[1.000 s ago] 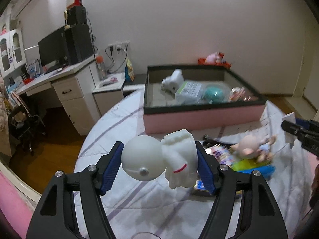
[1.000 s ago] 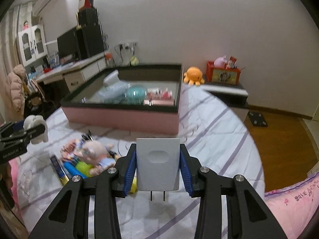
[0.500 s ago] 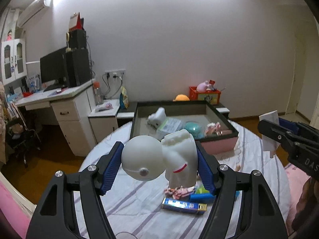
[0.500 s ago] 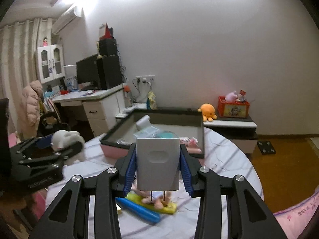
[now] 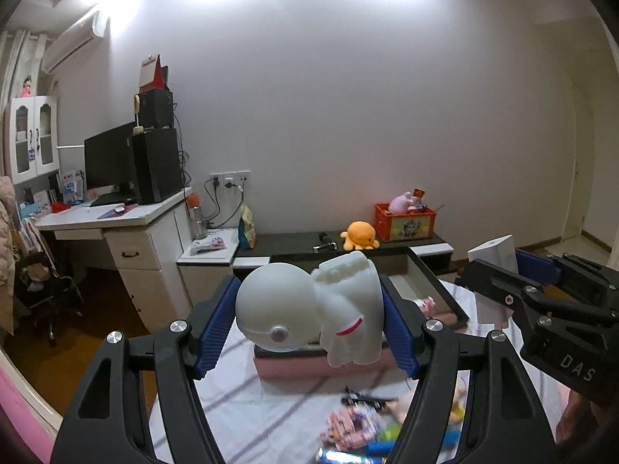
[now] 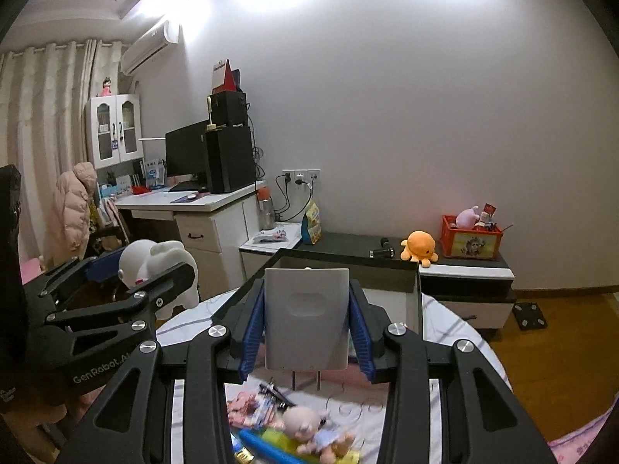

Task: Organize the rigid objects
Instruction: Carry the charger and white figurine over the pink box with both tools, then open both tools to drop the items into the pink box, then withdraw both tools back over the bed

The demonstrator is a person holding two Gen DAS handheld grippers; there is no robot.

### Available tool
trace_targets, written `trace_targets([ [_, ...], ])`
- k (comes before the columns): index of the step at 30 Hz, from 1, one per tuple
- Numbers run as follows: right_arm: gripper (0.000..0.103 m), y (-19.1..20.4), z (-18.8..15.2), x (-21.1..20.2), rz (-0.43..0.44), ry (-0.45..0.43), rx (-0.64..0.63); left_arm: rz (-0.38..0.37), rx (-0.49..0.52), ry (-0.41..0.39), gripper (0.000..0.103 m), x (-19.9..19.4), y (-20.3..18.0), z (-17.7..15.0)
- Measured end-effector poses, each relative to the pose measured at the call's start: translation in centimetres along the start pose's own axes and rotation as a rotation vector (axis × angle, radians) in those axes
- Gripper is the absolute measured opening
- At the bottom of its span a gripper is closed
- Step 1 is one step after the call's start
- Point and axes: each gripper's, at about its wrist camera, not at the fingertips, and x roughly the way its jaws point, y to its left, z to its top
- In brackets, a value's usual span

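White figurine: a round-headed white toy figurine (image 5: 309,309) lies sideways, head to the left, clamped between the blue pads of the left gripper (image 5: 309,324) and held in the air above the table.
Charger: a white plug-in charger (image 6: 306,319) sits upright between the blue pads of the right gripper (image 6: 306,328), its two metal prongs pointing down, also raised above the table.
Left gripper: clenched on the figurine; both pads press its sides.
Right gripper: clenched on the charger; both pads touch its edges.
Tray: a pink-sided tray with a dark rim (image 5: 437,282) stands on the table just beyond both held things; its contents are mostly hidden behind them.
Pile on the table: a doll (image 6: 309,429), a blue tube (image 6: 267,446) and pink packets (image 6: 247,413) lie together on the striped tablecloth (image 5: 251,406) below the grippers, blurred.
Only the left wrist view shows: the figurine's face and its red mark, and the right gripper from the side with the charger's top edge (image 5: 493,251) sticking out.
Only the right wrist view shows: the charger's prongs, the doll clearly, and the left gripper from the side with the figurine (image 6: 154,263) in it.
Room: a desk (image 5: 116,216), an orange plush octopus (image 6: 419,245) and a red crate (image 6: 472,237) stand by the wall.
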Motion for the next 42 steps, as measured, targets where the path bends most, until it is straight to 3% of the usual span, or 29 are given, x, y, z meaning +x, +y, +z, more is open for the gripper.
trace_targets([
  [7,0.041,-1.9,1.6,4.3,-0.017,0.016,-0.011,-0.023,0.012,0.022,0.071,6.1,0.0,2.0],
  [12,0.041,-4.0,1.9,9.7,-0.049,0.099,-0.021,-0.086,0.009,0.125,0.071,13.2,-0.5,2.0],
  [15,0.041,-5.2,1.3,13.0,-0.062,0.166,-0.021,-0.081,0.038,0.208,0.071,16.9,-1.4,0.8],
  [22,0.041,-7.3,-0.7,18.8,-0.12,0.291,-0.011,-0.097,0.06,0.323,0.071,22.0,-3.0,-1.9],
  [28,0.041,-8.4,-1.8,21.1,-0.151,0.375,-0.005,-0.092,0.08,0.353,0.072,23.2,-3.6,-3.0],
  [32,0.042,-8.9,-1.9,20.9,-0.146,0.362,0.025,-0.083,0.067,0.348,0.093,23.0,-3.2,-3.0],
  [35,0.043,-9.1,-1.8,20.2,-0.142,0.349,0.048,-0.082,0.05,0.329,0.103,22.0,-2.6,-2.7],
  [38,0.065,-8.8,-1.0,17.9,-0.145,0.294,0.058,-0.08,0.037,0.298,0.103,20.0,-2.1,-1.9],
  [42,0.076,-7.8,0.4,14.5,-0.131,0.23,0.056,-0.077,0.015,0.231,0.103,16.0,-1.2,-0.8],
])
